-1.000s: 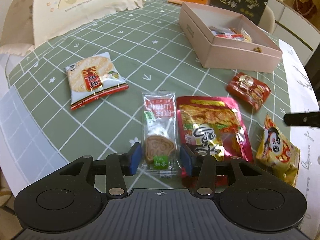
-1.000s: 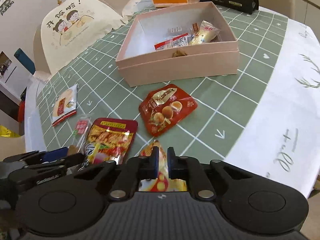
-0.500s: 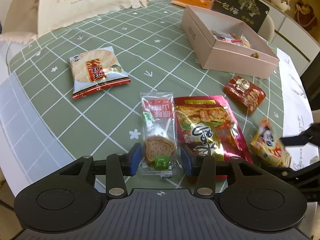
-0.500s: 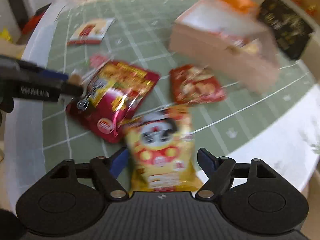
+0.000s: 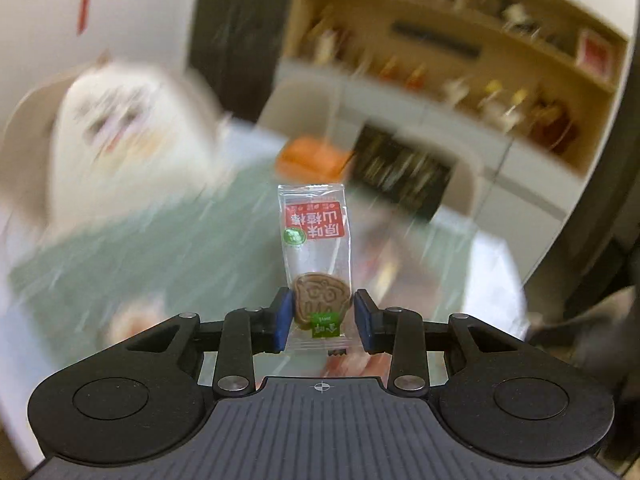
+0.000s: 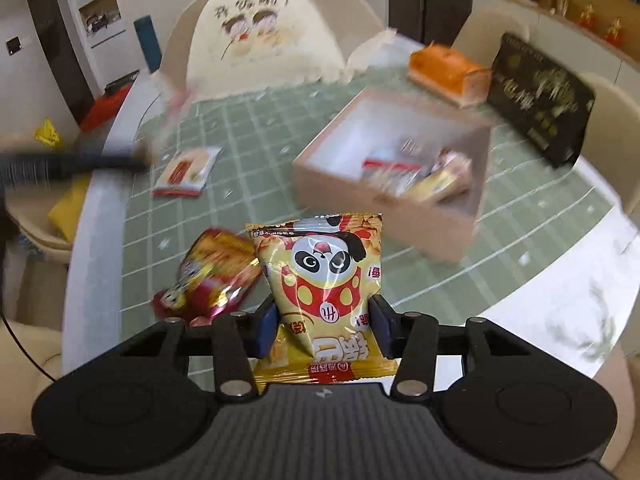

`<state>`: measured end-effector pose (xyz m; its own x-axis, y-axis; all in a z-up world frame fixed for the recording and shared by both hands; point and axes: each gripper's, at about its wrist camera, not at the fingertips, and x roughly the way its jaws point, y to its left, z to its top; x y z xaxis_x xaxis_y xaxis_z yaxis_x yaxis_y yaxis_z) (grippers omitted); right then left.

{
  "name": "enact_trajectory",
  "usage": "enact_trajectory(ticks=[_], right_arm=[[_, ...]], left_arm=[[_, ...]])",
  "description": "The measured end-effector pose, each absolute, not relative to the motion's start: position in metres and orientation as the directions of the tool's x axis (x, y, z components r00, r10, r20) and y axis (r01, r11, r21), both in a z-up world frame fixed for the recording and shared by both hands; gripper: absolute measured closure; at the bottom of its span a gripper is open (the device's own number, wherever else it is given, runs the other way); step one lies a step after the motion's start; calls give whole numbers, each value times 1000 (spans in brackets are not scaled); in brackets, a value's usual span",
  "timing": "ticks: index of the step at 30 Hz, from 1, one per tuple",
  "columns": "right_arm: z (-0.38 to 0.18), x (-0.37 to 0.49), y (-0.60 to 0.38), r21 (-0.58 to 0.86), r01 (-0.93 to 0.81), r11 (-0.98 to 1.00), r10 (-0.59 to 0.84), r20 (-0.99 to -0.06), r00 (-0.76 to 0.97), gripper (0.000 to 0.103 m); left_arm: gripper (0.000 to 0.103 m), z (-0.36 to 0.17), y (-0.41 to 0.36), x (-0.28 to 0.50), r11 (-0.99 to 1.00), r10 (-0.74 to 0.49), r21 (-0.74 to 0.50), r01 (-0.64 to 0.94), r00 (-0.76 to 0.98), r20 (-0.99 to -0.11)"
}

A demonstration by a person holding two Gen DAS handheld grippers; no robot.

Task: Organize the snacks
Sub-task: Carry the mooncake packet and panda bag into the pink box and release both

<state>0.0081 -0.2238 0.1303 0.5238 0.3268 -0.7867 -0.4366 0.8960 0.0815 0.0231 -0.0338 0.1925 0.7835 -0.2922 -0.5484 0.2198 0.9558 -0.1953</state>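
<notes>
In the left wrist view my left gripper (image 5: 322, 318) holds a clear packet (image 5: 316, 232) with a red label and a brown cookie, lifted above the blurred green tablecloth; its jaws are closing on the packet's lower end. My right gripper (image 6: 323, 328) holds a yellow panda snack bag (image 6: 324, 264) upright above the table, and its jaws are closing on the bag's sides. The open pink box (image 6: 340, 192) with several snacks inside lies beyond the bag, to the right. A red foil bag (image 6: 212, 276) and a rice cracker packet (image 6: 186, 172) lie on the cloth.
An orange box (image 6: 444, 68) and a black gift box (image 6: 540, 108) stand behind the pink box. A chair with a cartoon cover (image 6: 256, 40) is at the far side. The table's white edge (image 6: 560, 292) curves along the right. A blurred dark bar (image 6: 80, 162) crosses the left.
Both grippers have closed on their snacks and risen off the table: the left with the cookie packet, the right with the panda bag. The left view now tilts up towards the shelves.
</notes>
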Motion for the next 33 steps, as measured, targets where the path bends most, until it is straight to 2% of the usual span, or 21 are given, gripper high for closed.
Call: enact_trajectory(ticks=[3,5,9,11,15,20,22,23,26,33], right_arm=[[130,22,-237,99,-434,895,343,-774,533,56],[131,28,-247,90,-432,897,340,-765,547,56],[132,39,-273,79,-419,904,333,-746,577,56],[130,46,-285,89,-411,907,335,-745,577,56],[129,72,-298,151,-410,900,376,-745,551,55],[166,122,-285,194,-392,899,417,-652,634,55],[181,148,-269,164,-359,919,380,-611,694,43],[184,159,-259,135,-350,927,355,-611,707,28],[189,171,-231,45,-318,947,271,-642,717,28],[191,93,-189,144,-332,932,340,-667,663,28]], left_arm=[[63,215,-62,84,937,-349,-221,272,774,-529],[59,217,-72,123,919,-391,-267,289,751,-533],[62,217,-65,138,921,-334,-351,169,807,-488],[62,211,-59,128,920,-312,-369,130,815,-489],[62,183,-42,90,932,-246,-361,32,787,-565],[62,144,-6,53,893,-184,-427,-143,750,-635],[62,135,8,37,886,-160,-428,-181,746,-646],[62,132,14,29,879,-156,-436,-194,746,-647],[62,120,33,0,865,-180,-463,-195,741,-647],[62,77,63,-49,849,-251,-496,-180,690,-679]])
